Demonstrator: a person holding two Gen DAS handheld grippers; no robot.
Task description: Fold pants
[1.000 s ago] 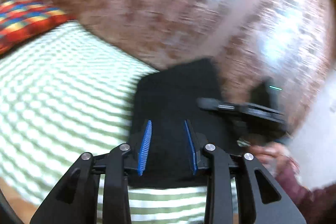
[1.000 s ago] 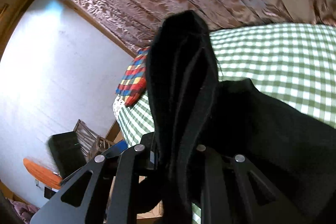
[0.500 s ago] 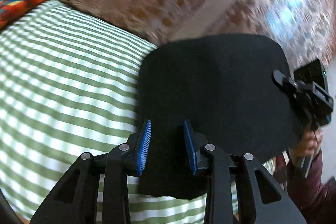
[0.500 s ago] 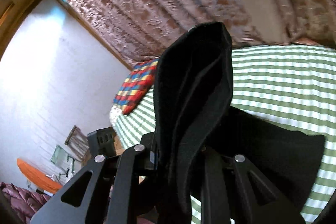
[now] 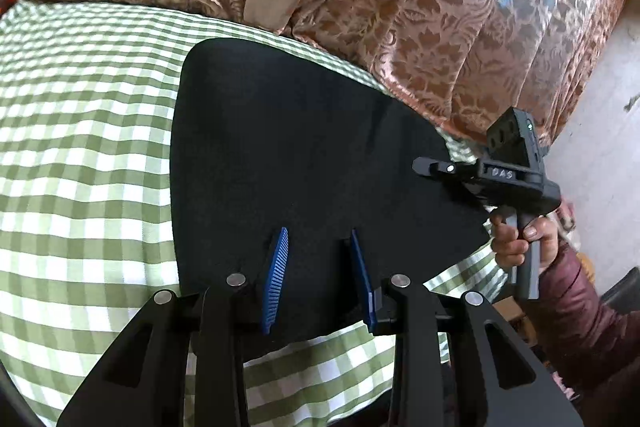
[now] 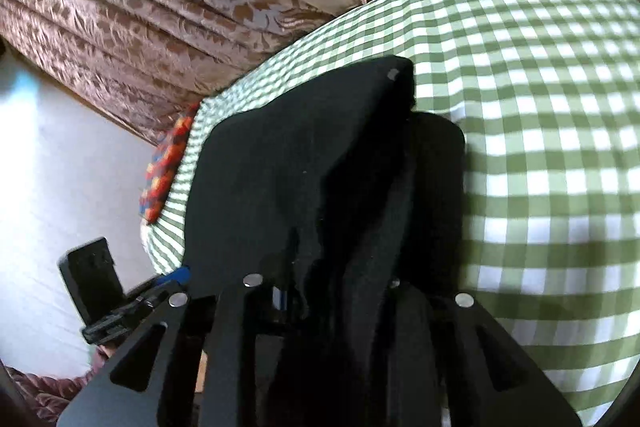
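Two tongs work on one pair of black pants (image 5: 304, 163) that lies folded flat on a bed (image 5: 80, 155) covered in green-and-white check.

The left tongs (image 5: 318, 271) hover low over the near edge of the pants, their blue pads (image 5: 277, 275) spread apart. The cloth lies flat under the gap, and neither pad presses on it.

Off to the right of these tongs, the right tongs (image 5: 430, 167) reach in over the far right corner of the pants, carried by a hand (image 5: 520, 239) in a dark red sleeve (image 5: 576, 319).

From the right wrist view, a thick fold of the black pants (image 6: 320, 179) runs up between the fingers of the right tongs (image 6: 332, 291) and drapes forward onto the bed (image 6: 540, 107). Their jaws have just been opening with the cloth between them; the pads are buried in fabric, so whether they press on it cannot be told.

Beyond both tongs hangs a brown floral curtain (image 5: 420, 7). Left of the right tongs, a bright patterned cushion (image 6: 164, 171) sits at the bed's edge.
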